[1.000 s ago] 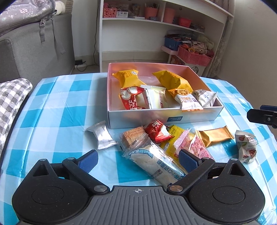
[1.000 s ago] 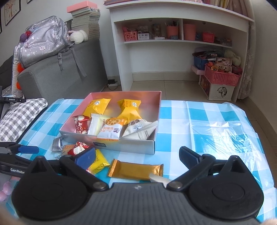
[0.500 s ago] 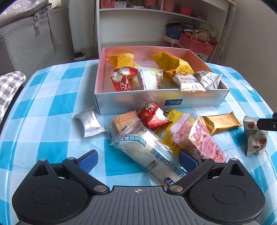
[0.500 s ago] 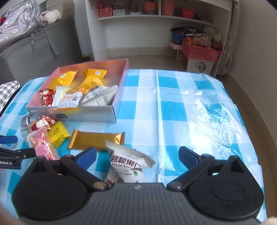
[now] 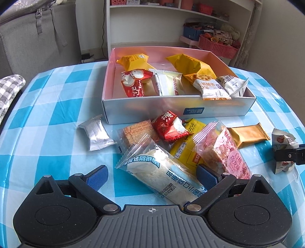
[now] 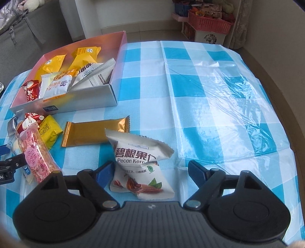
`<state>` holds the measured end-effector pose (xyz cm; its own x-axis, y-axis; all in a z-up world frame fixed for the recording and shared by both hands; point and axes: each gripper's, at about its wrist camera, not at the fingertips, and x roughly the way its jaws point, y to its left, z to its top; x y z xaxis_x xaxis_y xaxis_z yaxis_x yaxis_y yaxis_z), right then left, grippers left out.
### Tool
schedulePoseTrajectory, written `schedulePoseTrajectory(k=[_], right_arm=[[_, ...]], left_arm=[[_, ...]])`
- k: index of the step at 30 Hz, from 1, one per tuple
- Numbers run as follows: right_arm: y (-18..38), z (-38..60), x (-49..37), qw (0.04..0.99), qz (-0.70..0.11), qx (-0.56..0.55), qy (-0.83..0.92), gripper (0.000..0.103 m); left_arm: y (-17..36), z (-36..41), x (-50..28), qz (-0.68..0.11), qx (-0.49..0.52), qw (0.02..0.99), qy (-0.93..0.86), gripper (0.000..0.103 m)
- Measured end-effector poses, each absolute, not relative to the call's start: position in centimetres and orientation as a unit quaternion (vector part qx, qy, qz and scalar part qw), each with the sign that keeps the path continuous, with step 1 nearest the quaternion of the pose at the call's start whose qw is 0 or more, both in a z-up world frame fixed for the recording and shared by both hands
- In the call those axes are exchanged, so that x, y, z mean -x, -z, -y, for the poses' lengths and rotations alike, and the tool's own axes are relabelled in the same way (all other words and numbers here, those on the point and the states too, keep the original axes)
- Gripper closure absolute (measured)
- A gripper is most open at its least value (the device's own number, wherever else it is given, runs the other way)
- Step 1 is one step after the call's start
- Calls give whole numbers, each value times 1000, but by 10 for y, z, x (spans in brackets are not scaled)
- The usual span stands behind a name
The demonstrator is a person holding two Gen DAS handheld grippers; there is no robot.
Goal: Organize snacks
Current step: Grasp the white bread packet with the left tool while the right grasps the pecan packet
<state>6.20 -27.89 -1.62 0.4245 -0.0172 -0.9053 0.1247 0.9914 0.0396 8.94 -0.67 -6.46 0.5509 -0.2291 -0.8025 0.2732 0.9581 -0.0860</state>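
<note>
A pink-lined box (image 5: 179,112) (image 6: 63,103) holds several snack packets. Loose snacks lie in front of it: a clear-wrapped white cake (image 5: 164,173), a pink packet (image 5: 223,150) (image 6: 34,154), a gold bar (image 5: 247,134) (image 6: 95,131), a red packet (image 5: 169,127), a wafer (image 5: 137,131), a silver packet (image 5: 96,134). My left gripper (image 5: 152,175) is open, its fingers either side of the white cake. My right gripper (image 6: 151,171) is open around a white pecan packet (image 6: 139,164) (image 5: 282,145) lying on the cloth.
The table wears a blue-and-white checked cloth (image 6: 209,85) with a plastic cover. A grey sofa (image 5: 38,34) stands at the back left, a white shelf unit (image 5: 181,17) and pink basket (image 5: 217,47) behind the table.
Both grippers have moved forward and down toward the table. The white cake now lies between the left fingers and the pecan packet between the right fingers.
</note>
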Motion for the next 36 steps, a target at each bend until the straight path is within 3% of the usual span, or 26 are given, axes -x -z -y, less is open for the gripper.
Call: schedulePoseTrajectory(k=[13, 21, 28, 36], right_arm=[[16, 267, -64, 833, -550, -50, 31, 34], [16, 258, -63, 831, -552, -68, 0, 39], [15, 253, -61, 831, -551, -73, -18, 61], [15, 253, -58, 828, -555, -73, -24, 70]], left_arm=[[68, -20, -88, -485, -73, 862, 130, 5], [54, -28, -83, -476, -44, 861, 176, 4], [39, -20, -68, -450, -74, 847, 274, 4], [42, -17, -56, -434, -147, 817, 350, 5]])
